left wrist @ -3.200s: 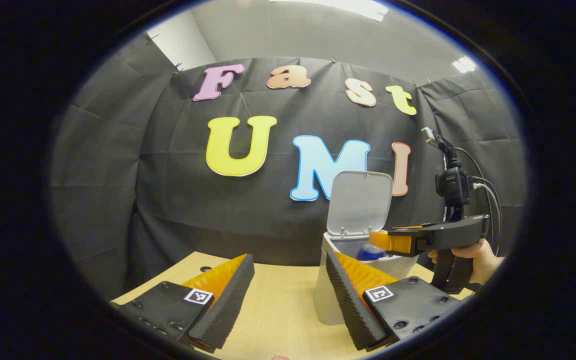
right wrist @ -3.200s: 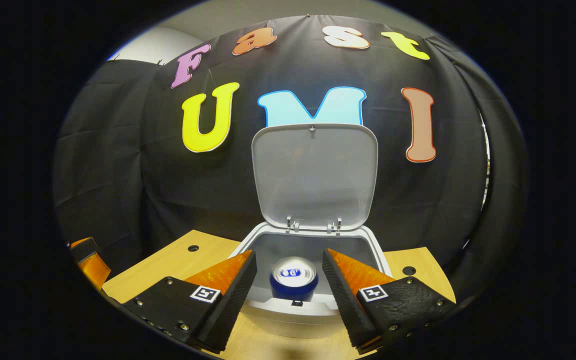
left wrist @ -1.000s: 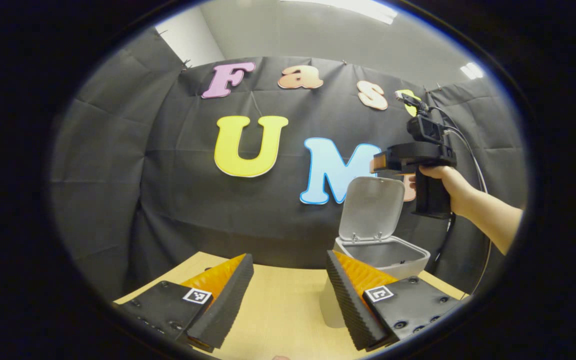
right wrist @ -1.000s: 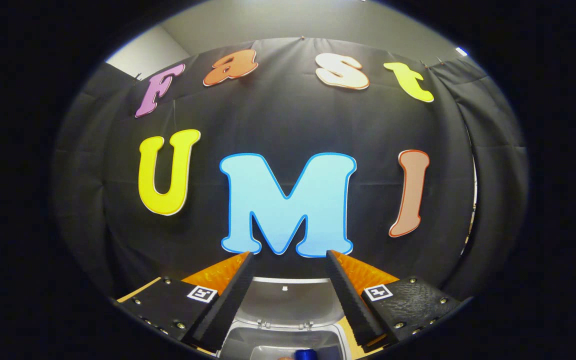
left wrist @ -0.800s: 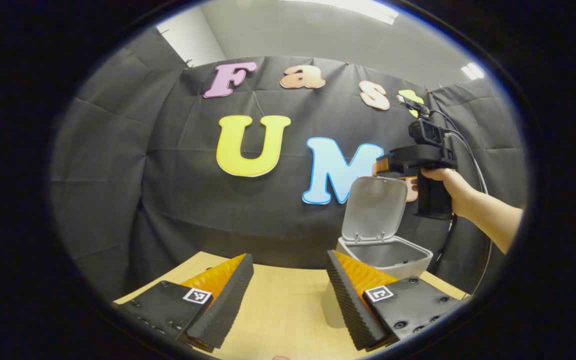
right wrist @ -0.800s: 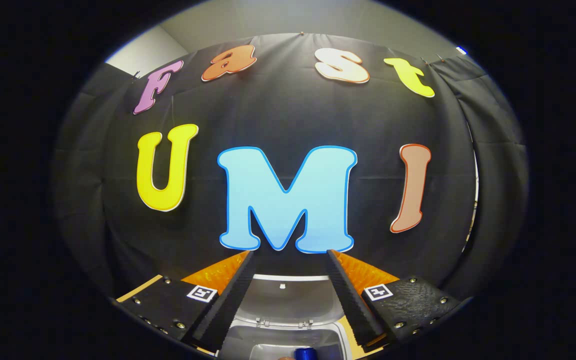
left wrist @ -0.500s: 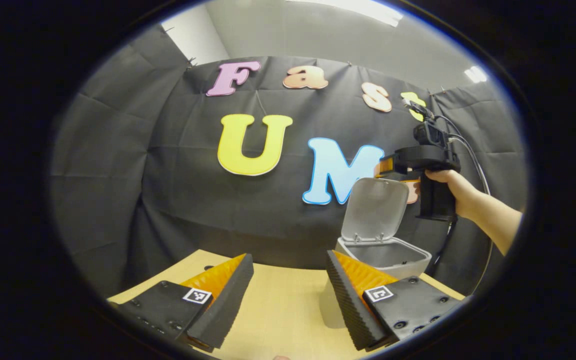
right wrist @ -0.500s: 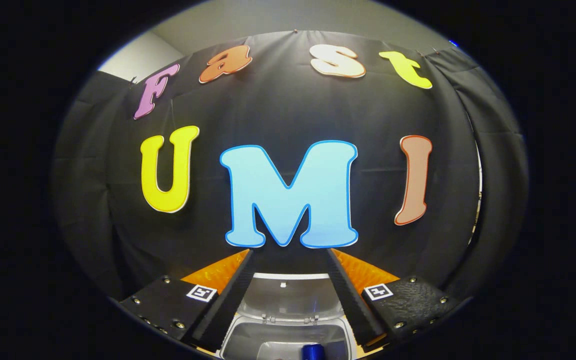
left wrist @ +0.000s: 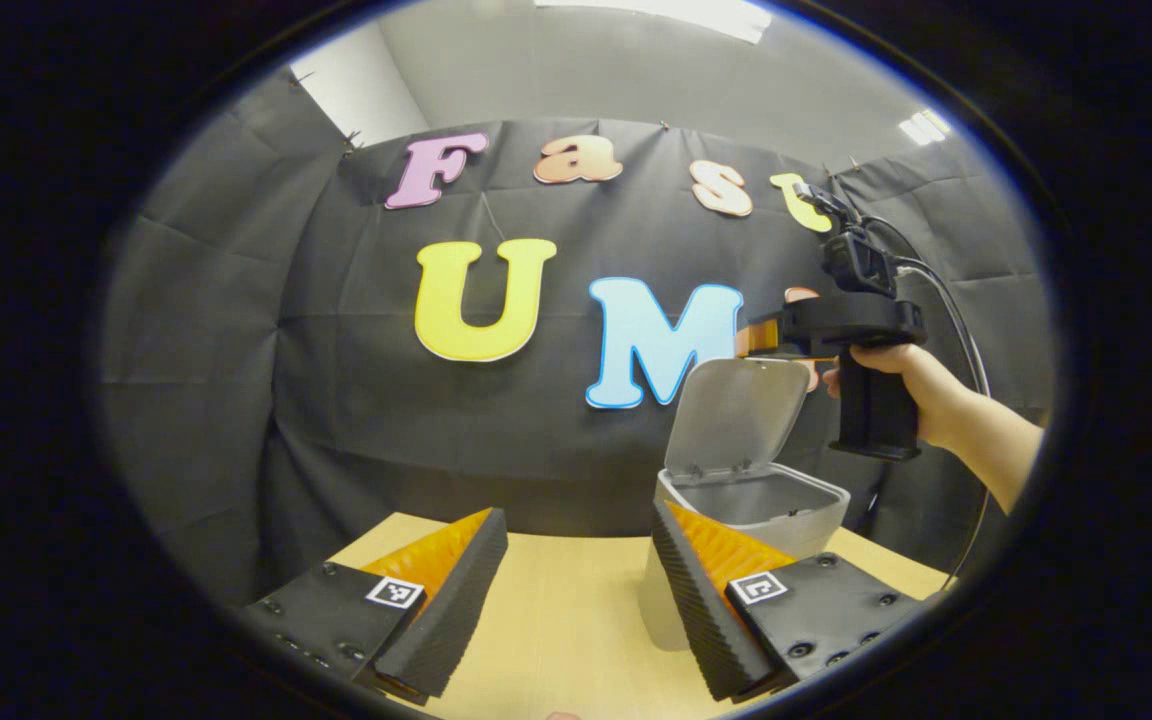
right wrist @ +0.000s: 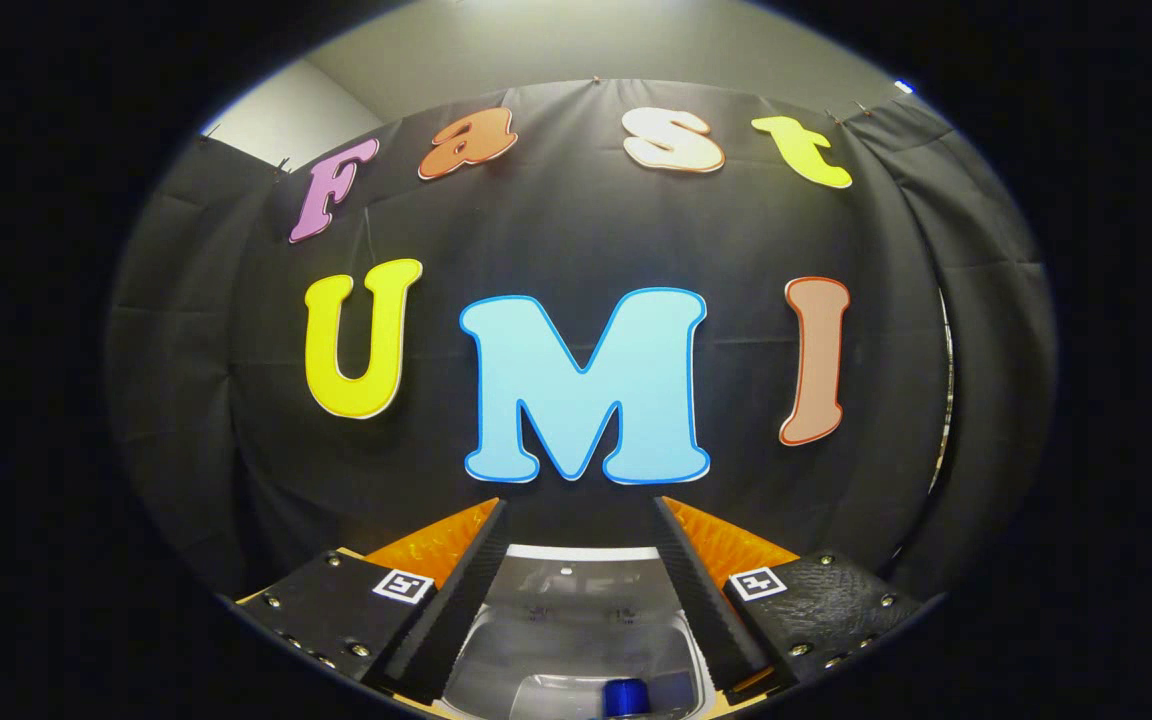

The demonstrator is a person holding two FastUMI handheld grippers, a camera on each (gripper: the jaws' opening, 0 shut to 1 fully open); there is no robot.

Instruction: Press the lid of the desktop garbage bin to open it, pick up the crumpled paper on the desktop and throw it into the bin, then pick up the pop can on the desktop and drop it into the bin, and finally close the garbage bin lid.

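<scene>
Right fingers (right wrist: 681,570) spread, now behind lid (left wrist: 741,410), tilted further forward

My left gripper view sits low over the table (left wrist: 546,600), facing the wall; the right gripper view looks from just above the bin (right wrist: 576,650). Both share the bin (left wrist: 751,500).
</scene>
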